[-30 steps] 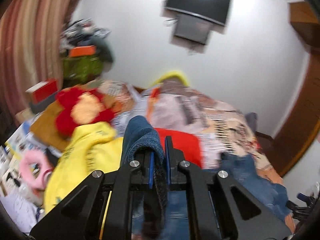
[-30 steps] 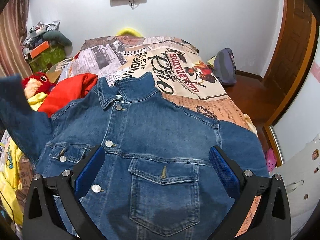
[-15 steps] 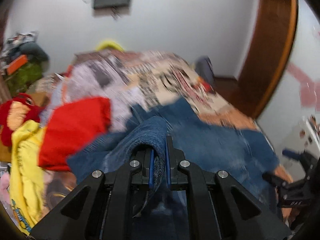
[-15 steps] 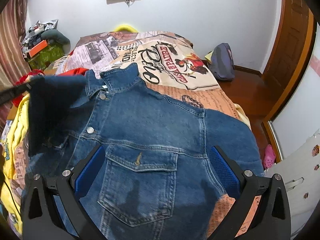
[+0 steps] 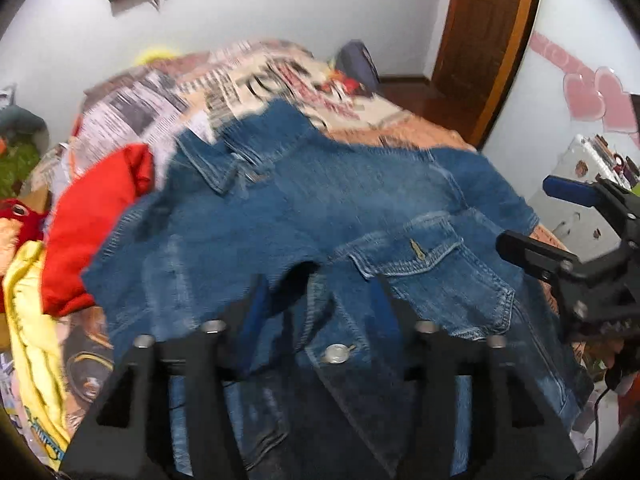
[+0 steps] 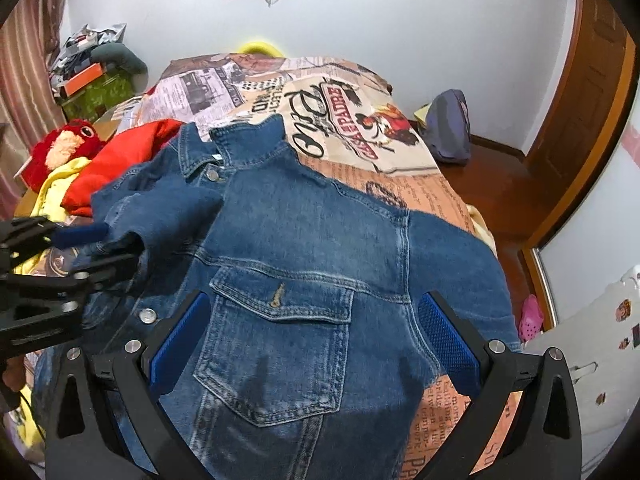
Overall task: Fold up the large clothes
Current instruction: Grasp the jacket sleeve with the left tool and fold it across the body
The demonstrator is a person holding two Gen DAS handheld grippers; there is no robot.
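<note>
A: Report the position and material of the garment.

B: The denim jacket [image 6: 304,248] lies front side up on the bed [image 6: 448,200] and fills the centre of both views. The fabric is a mid-blue, heavy twill with pale contrast stitching. It has a pointed collar at the upper centre, round metal buttons and a flapped chest pocket [image 6: 276,344]. One sleeve is folded across the front at the centre left of the right wrist view.

A: Report the state of the left claw.

B: The left claw [image 5: 316,300] is spread; its jaws have just been opening. A fold of denim lies between the blue ribbed pads without being pressed. In the right wrist view this claw is at the left edge, at the cuff of the folded sleeve.

A: Report the state of the right claw.

B: The right claw [image 6: 312,340] is spread wide over the pocket area, with nothing between its pads. Contact with the cloth cannot be determined.

A: List the surrounding items.

B: The bed cover is a smooth newsprint-pattern sheet. A red garment [image 6: 120,160] lies crumpled at the upper left, touching the jacket shoulder. A yellow garment [image 5: 32,340] lies beside it. A fuzzy red plush toy [image 6: 66,146] lies just beyond.
</note>
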